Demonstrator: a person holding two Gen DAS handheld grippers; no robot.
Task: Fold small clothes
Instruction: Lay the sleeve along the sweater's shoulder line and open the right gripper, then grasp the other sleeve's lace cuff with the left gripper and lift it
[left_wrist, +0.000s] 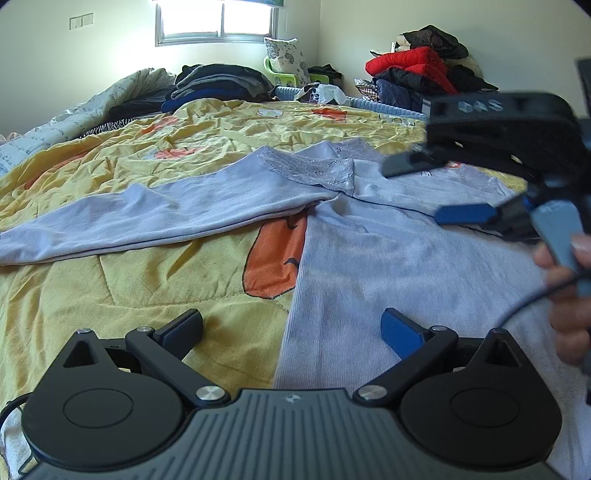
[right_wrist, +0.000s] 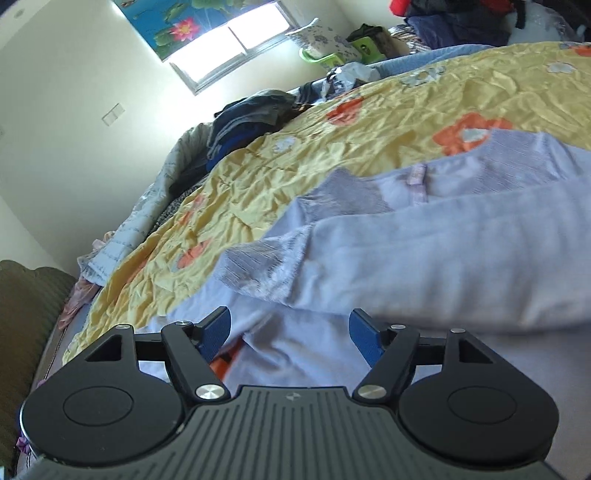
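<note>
a yellow quilt (left_wrist: 122, 280) was seen spread across the bed, and on it a pale lilac long-sleeved top (left_wrist: 388, 266) was laid flat, its body running from 6 toward 12 o'clock in the left wrist view and its one visible sleeve (left_wrist: 159, 218) stretched out toward 9 o'clock. the left gripper (left_wrist: 291, 330) was held wide open with nothing grasped, the top's side edge passing between its fingers, so it was judged the nearer one for the sleeve. the right gripper (right_wrist: 290, 332) was likewise held open and empty, low over the chest, with folded cloth at 2 o'clock.
</note>
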